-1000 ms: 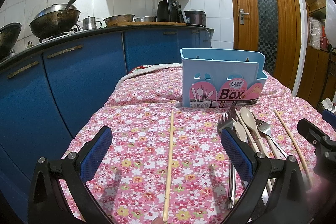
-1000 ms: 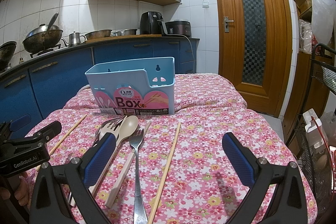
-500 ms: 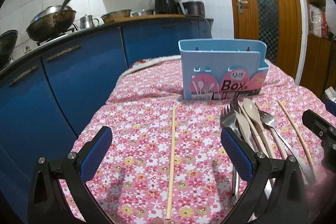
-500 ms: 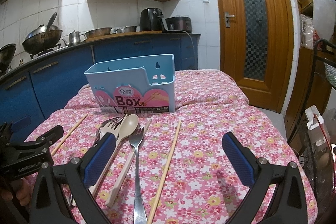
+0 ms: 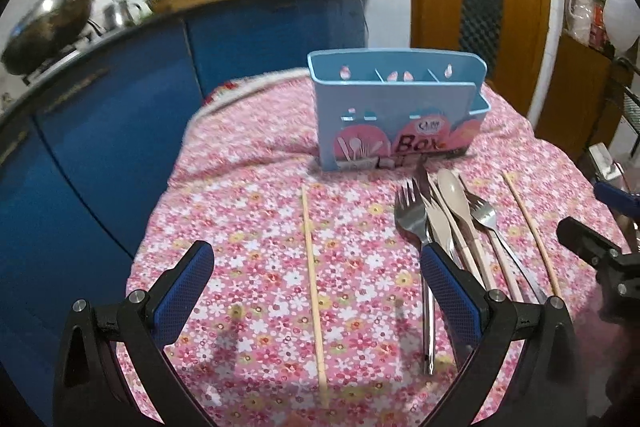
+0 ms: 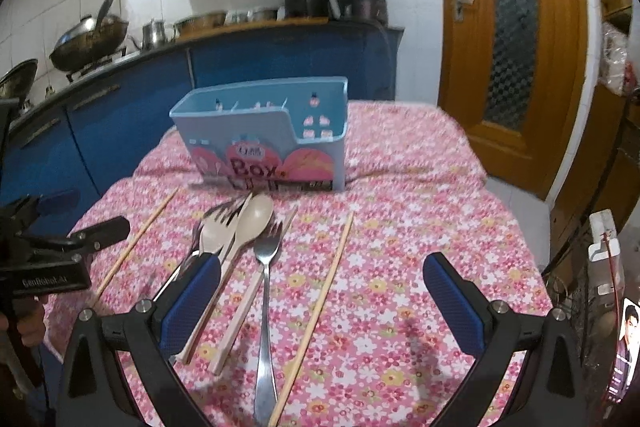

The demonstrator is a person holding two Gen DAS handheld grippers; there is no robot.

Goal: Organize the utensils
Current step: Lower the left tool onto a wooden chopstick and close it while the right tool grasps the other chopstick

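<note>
Counter [image 5: 248, 211] with flowered cloth carries the box [image 5: 396, 119] at the far side and the utensils before it. One chopstick [image 5: 313, 291] lies alone, long axis pointing away toward the box, right between the wide-open fingers of the left hand-held gripper [image 5: 316, 287], which hovers low and is the nearer one. The right hand-held gripper [image 6: 320, 295], also wide and empty, faces the other chopstick [image 6: 320, 307].
</note>
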